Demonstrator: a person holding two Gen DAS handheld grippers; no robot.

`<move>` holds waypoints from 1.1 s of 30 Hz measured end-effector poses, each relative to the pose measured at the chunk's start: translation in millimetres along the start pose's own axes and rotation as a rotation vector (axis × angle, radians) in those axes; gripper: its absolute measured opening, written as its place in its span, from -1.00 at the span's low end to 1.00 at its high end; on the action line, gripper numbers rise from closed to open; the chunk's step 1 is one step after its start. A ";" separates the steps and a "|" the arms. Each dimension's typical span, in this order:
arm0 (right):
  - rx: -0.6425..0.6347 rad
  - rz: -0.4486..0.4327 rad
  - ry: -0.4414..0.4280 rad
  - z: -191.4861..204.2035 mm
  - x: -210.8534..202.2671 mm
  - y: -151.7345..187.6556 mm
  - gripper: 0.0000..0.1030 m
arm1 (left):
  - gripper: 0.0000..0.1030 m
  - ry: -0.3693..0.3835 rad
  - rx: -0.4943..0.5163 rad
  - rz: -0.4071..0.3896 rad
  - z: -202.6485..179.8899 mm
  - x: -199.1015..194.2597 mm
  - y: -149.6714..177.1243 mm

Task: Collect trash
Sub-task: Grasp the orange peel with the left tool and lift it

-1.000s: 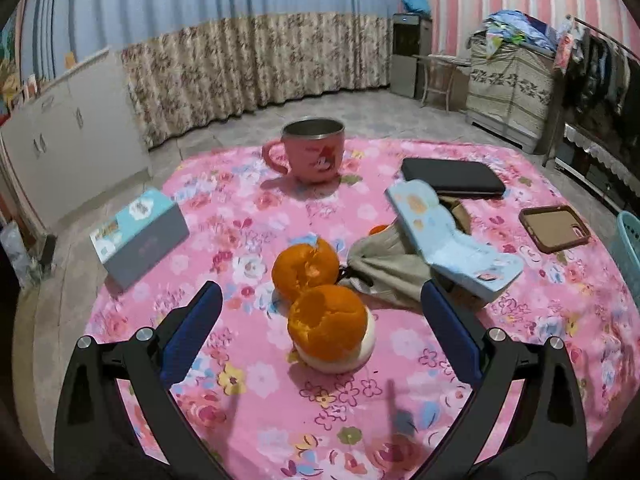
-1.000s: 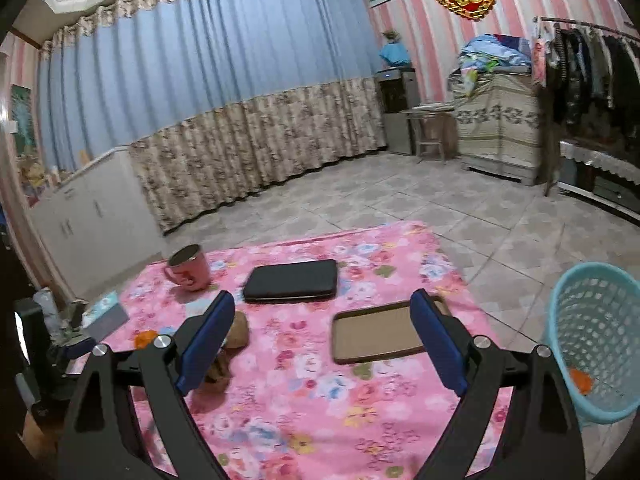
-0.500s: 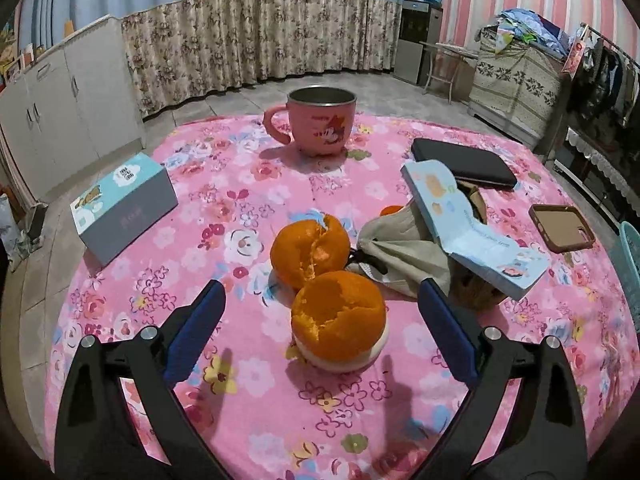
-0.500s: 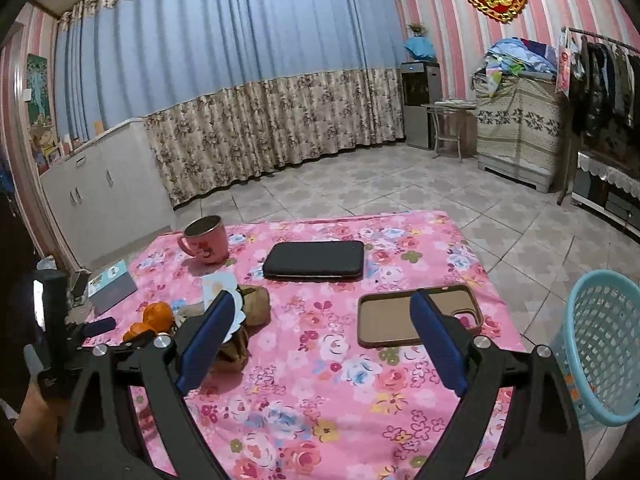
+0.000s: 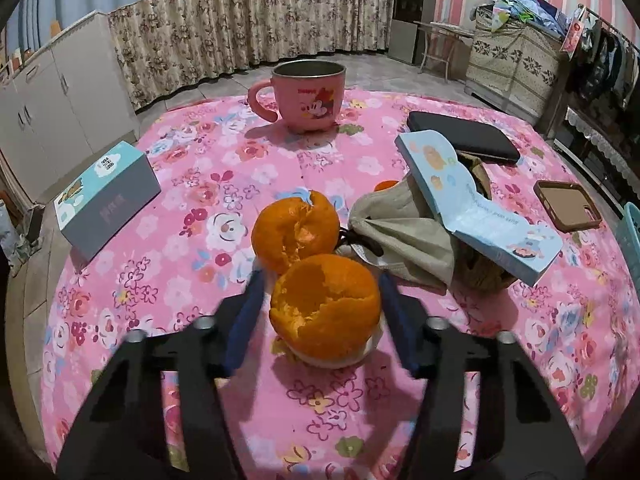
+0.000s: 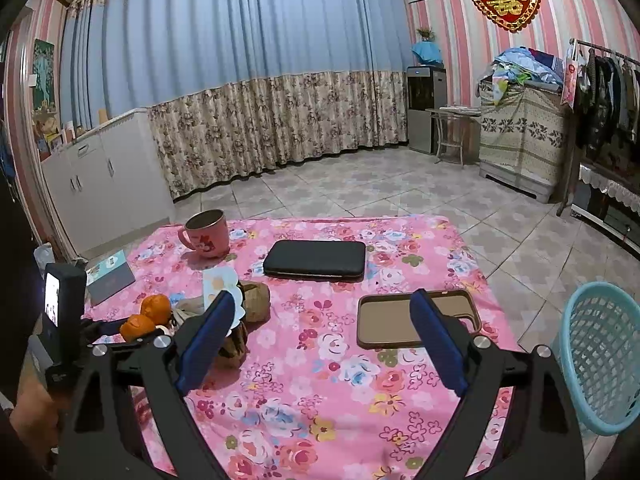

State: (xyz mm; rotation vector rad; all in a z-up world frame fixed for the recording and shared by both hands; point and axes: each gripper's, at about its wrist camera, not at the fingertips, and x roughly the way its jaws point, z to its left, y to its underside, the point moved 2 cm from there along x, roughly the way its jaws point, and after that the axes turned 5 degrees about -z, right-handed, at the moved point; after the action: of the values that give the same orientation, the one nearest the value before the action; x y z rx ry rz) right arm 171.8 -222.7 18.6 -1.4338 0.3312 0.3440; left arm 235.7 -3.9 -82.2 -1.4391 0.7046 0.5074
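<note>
Two orange peel shells lie on the pink flowered tablecloth. The near peel sits between the blue fingers of my left gripper, which have closed in against its sides. The far peel lies just behind it. Both peels show small in the right wrist view, with the left gripper beside them. My right gripper is open and empty, held above the table's middle. A light blue mesh basket stands on the floor off the table's right edge.
A pink mug, a grey-blue box, a black case, a brown phone case, a beige cloth pouch and a crumpled blue paper carton lie on the table.
My left gripper moved forward and its fingers closed in on the near orange peel. My right gripper tilted up and drew back a little, still open.
</note>
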 end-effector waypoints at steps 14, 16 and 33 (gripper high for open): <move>-0.037 0.044 -0.026 16.1 13.4 12.1 0.70 | -0.23 0.016 -0.023 -0.070 6.0 -24.7 -8.8; -0.051 0.055 -0.041 23.6 17.4 15.9 0.70 | -0.23 0.024 -0.030 -0.077 8.4 -27.1 -10.7; -0.018 0.194 -0.140 90.5 64.4 55.4 0.70 | -0.22 0.044 -0.069 -0.119 30.0 -45.4 -17.5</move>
State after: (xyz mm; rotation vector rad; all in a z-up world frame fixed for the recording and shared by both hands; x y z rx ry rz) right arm 208.2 -124.9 -48.6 -1.3903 0.3549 0.6039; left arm 219.9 28.9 -38.1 -1.5504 0.6371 0.4119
